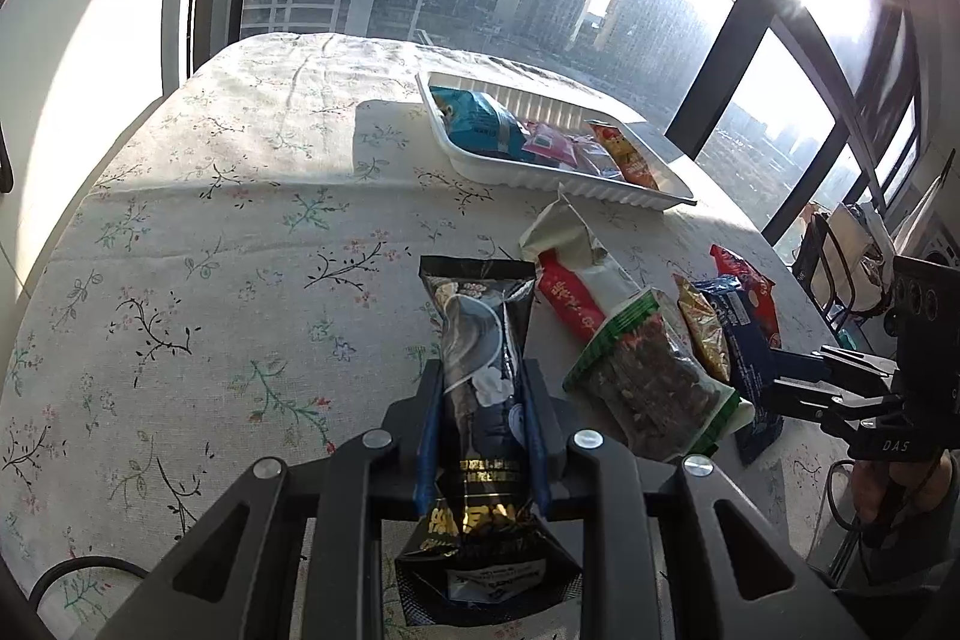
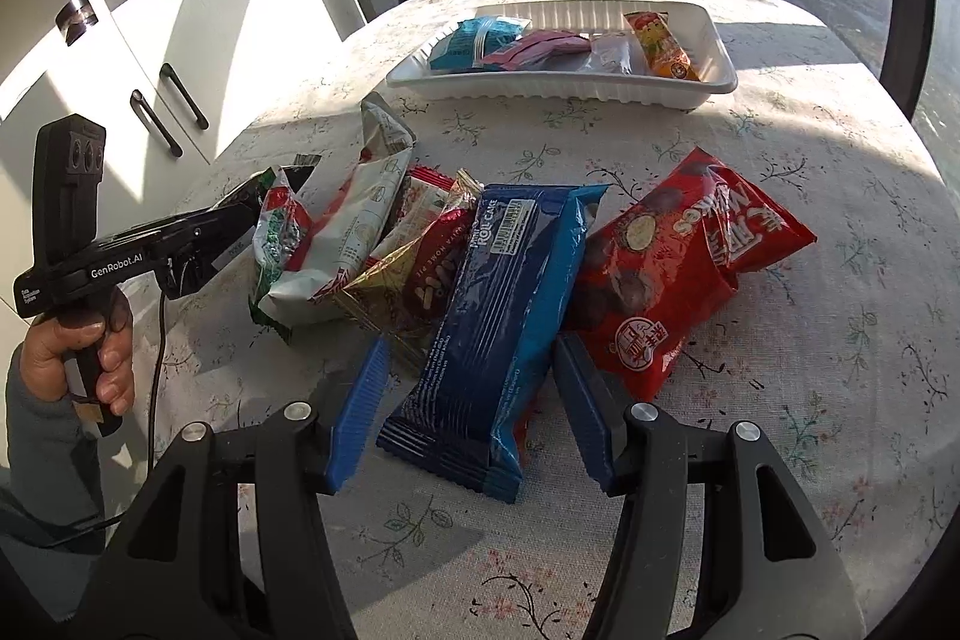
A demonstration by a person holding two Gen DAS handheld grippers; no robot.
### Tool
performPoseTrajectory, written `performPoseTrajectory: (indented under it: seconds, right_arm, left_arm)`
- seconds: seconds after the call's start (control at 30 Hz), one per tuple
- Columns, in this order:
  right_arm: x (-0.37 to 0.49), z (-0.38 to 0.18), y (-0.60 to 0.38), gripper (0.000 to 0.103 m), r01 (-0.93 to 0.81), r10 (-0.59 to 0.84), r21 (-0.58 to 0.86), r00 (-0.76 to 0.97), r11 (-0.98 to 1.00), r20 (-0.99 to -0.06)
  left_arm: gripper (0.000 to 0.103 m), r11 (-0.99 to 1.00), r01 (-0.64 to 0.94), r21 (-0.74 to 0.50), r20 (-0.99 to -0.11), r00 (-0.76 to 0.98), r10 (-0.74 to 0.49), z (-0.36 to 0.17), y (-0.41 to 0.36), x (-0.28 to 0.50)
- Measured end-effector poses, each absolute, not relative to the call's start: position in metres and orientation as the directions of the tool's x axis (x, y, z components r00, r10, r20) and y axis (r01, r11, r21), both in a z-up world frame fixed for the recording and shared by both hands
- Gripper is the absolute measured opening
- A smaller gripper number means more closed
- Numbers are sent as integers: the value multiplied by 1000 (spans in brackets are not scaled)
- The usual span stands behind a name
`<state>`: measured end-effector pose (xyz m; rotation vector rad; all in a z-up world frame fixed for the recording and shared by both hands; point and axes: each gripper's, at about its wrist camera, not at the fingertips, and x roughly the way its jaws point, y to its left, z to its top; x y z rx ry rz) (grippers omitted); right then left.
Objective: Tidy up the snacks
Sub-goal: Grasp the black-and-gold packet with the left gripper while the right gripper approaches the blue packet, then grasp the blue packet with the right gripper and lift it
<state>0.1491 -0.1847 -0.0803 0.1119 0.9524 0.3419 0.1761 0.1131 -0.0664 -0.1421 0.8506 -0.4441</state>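
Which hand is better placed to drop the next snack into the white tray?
Left. The left gripper is already shut on the black packet, ready to carry. The right gripper's pads only straddle the blue roll cake pack, lying on the table.

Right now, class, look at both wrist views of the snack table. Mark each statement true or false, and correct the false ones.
1. The left gripper is shut on the black packet. True.
2. The white tray is empty. False: several packets lie in it, among them a teal packet.
3. The right gripper has its jaws on either side of the blue packet. True.
4. The red bag lies in the tray. False: it lies on the tablecloth, beside the blue packet.
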Motion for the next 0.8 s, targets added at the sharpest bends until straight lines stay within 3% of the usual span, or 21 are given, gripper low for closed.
performPoseTrajectory:
  seconds: [0.27,0.33,0.43,0.8]
  right_arm:
    - [170,-93,-181,54,-212,332,259,494,942,-804]
    - [171,-95,-181,40,-211,330,257,494,943,-804]
    - [169,-97,-186,30,-209,348,280,494,937,-797]
    - [153,-77,-207,26,-212,391,329,559,920,-731]
  left_arm:
    - [25,895,325,-307,-692,569,-444,-70,113,174]
    - [25,894,323,-309,-692,569,-445,-70,113,174]
    - [25,894,324,-309,-689,572,-446,-70,113,174]
    - [25,891,316,-325,-663,595,-453,-61,120,170]
